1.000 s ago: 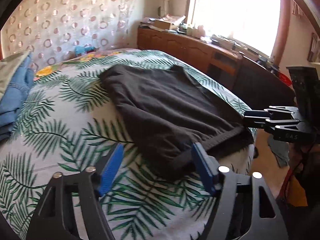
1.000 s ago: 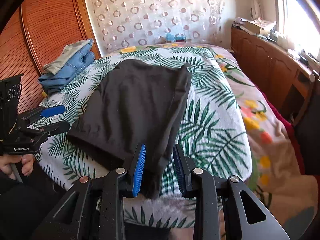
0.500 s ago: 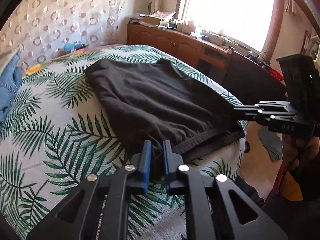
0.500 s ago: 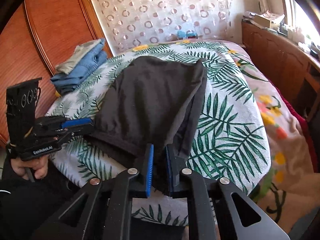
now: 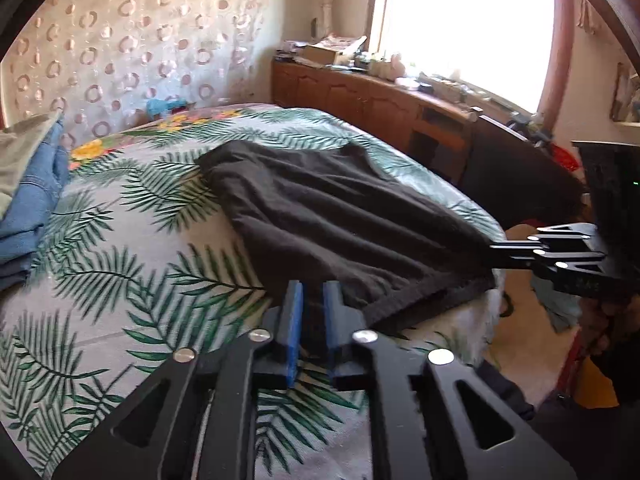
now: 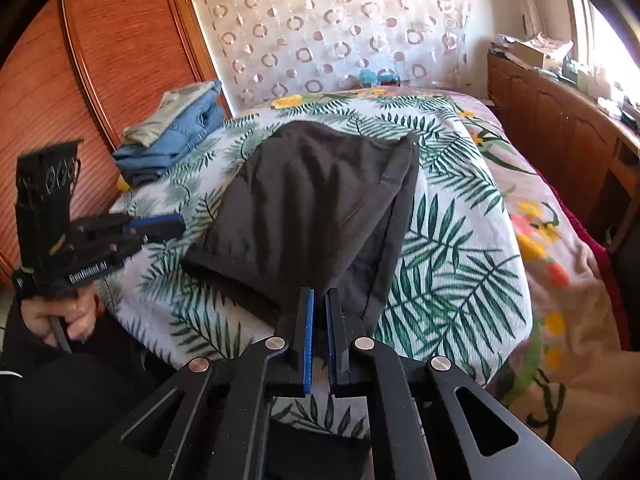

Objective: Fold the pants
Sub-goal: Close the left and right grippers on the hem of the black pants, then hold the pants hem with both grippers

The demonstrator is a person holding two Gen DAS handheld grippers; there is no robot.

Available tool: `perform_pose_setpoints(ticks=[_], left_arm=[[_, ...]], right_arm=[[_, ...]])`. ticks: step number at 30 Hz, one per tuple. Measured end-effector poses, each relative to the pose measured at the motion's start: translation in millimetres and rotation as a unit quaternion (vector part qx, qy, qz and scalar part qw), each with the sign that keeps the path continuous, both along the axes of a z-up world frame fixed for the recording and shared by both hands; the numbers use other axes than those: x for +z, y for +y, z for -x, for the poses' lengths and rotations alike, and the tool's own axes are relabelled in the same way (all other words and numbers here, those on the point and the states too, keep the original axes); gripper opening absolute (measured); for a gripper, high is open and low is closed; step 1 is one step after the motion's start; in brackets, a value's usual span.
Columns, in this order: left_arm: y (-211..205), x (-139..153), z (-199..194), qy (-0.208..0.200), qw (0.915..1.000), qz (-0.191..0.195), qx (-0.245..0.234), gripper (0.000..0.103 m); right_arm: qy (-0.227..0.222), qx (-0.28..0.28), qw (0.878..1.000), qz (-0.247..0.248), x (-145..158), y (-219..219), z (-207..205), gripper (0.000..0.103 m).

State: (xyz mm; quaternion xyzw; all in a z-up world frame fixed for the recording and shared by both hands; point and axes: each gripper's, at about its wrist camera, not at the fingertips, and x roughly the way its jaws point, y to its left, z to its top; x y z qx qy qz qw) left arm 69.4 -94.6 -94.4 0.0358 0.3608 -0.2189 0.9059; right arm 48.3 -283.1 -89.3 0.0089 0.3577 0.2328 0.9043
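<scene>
Black pants (image 5: pixel 328 216) lie folded lengthwise on the palm-leaf bedspread (image 5: pixel 120 264), waistband at the near edge; they also show in the right wrist view (image 6: pixel 312 200). My left gripper (image 5: pixel 313 300) is shut on the left corner of the waistband and lifts it slightly. My right gripper (image 6: pixel 318 300) is shut on the right corner of the waistband. The fabric is taut between the two grippers. The right gripper also shows at the right of the left wrist view (image 5: pixel 496 254), and the left gripper at the left of the right wrist view (image 6: pixel 176 226).
A stack of folded jeans and clothes (image 6: pixel 176 132) lies at the bed's far left, by a wooden wardrobe (image 6: pixel 100 60). A long wooden cabinet (image 5: pixel 380 108) under the window runs along the bed's right side. The bedspread hangs over the near edge.
Both grippers went from open around the waistband corners to shut on them. The waistband edge has risen a little and the fabric is pulled taut.
</scene>
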Motion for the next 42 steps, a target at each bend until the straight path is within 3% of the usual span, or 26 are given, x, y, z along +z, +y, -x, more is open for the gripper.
perform_pose_setpoints(ticks=[4,13,25,26,28,30,34,42], left_arm=[[2.0,-7.0,-6.5,0.009,0.9998,-0.006,0.014,0.048],[2.6,-8.8,-7.0,0.018,0.9996,0.019,0.000,0.048],[-8.4,-26.9,-10.9,0.062,0.9979,0.012,-0.016,0.046],[-8.5,-26.8,-10.4,0.062,0.9979,0.013,-0.017,0.045],[-7.1,-25.8,-9.7,0.062,0.9975,0.027,-0.023,0.026],[-3.1,-21.5,-8.6,0.053,0.9975,0.044,-0.017,0.016],[2.8,-7.8,-4.7,0.036,0.9971,0.065,-0.018,0.012],[-0.3,3.1,6.0,0.020,0.9984,0.046,-0.025,0.008]], right_arm=[[0.005,-0.007,1.000,0.007,-4.5,-0.3,-3.2,0.005],[0.001,-0.005,1.000,0.002,-3.5,-1.1,-3.6,0.005],[0.006,-0.014,1.000,-0.004,-9.3,-3.5,-12.7,0.005],[0.006,-0.014,1.000,-0.004,-9.2,-3.5,-12.9,0.005],[0.005,-0.014,1.000,-0.005,-8.2,-3.1,-12.6,0.005],[0.005,-0.007,1.000,-0.006,-7.7,-2.6,-12.1,0.005],[0.003,0.004,1.000,-0.002,-6.8,-0.5,-12.4,0.004],[-0.011,0.001,1.000,0.003,6.4,-9.6,-0.5,0.004]])
